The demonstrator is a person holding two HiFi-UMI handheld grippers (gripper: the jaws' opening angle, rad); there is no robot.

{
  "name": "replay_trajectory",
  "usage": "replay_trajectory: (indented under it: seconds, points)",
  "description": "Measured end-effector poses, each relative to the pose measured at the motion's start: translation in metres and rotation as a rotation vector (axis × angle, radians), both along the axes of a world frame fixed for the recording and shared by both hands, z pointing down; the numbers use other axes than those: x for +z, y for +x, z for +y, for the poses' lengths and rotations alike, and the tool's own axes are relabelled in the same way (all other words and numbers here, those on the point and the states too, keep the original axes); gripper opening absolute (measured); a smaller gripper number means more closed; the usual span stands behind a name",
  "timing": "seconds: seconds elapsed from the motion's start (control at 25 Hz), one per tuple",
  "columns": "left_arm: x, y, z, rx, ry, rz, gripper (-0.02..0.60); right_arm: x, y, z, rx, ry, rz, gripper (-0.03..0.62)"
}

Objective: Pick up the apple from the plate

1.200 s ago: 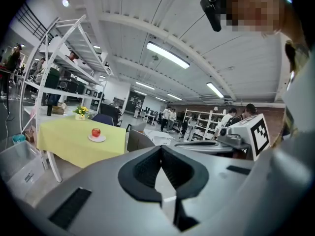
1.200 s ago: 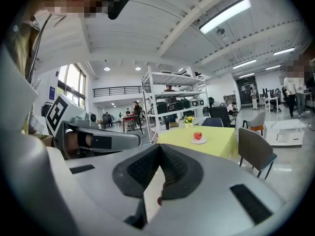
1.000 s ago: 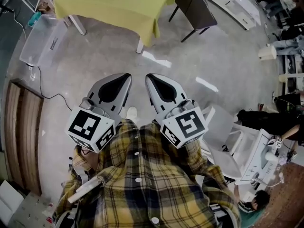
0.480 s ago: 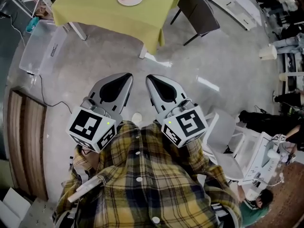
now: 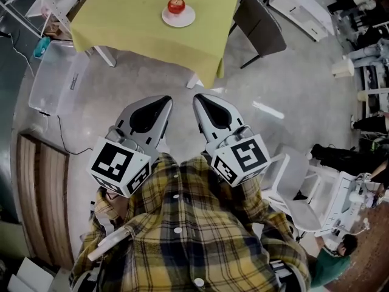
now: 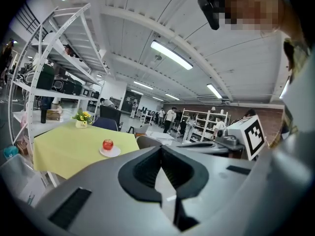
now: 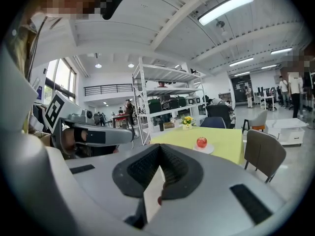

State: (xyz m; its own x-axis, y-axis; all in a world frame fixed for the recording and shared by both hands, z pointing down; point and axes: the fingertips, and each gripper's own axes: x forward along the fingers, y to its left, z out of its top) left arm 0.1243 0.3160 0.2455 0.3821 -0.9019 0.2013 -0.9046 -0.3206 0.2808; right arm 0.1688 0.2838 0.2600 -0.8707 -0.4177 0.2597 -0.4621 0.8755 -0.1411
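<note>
A red apple (image 5: 176,5) sits on a small white plate (image 5: 180,19) on a table with a yellow-green cloth (image 5: 134,23), at the top of the head view. My left gripper (image 5: 166,98) and right gripper (image 5: 197,96) are held side by side over the floor, well short of the table, both pointing at it. Each has its jaws shut with nothing between them. The left gripper view shows the apple (image 6: 108,144) far off, left of the jaw tips (image 6: 161,148). From the right gripper (image 7: 159,146), the apple (image 7: 201,142) lies ahead to the right.
A grey chair (image 5: 261,23) stands at the table's right corner. A clear plastic bin (image 5: 58,78) lies on the floor left of the table, a wooden bench (image 5: 36,193) further left. White chairs (image 5: 295,187) are at my right. A flower vase (image 6: 81,118) stands on the table.
The table, plate and apple have come down the head view and closer. Both grippers have travelled forward toward the table together, still shut and side by side.
</note>
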Motion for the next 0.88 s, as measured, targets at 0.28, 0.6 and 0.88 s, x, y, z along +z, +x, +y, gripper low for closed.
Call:
replay_trajectory:
  seconds: [0.28,0.6,0.88]
  points:
    - [0.012,-0.053,-0.007,-0.015,-0.017,0.007,0.008,0.011,-0.041,-0.008,0.028,-0.021,0.018,-0.003]
    - [0.027,-0.078,-0.030,-0.023,-0.048,0.036,0.008,0.026,-0.063,-0.032,0.028,-0.051,0.058,-0.003]
    - [0.032,-0.096,-0.076,-0.040,-0.054,0.016,0.008,0.034,-0.083,-0.079,0.001,-0.067,0.058,-0.003]
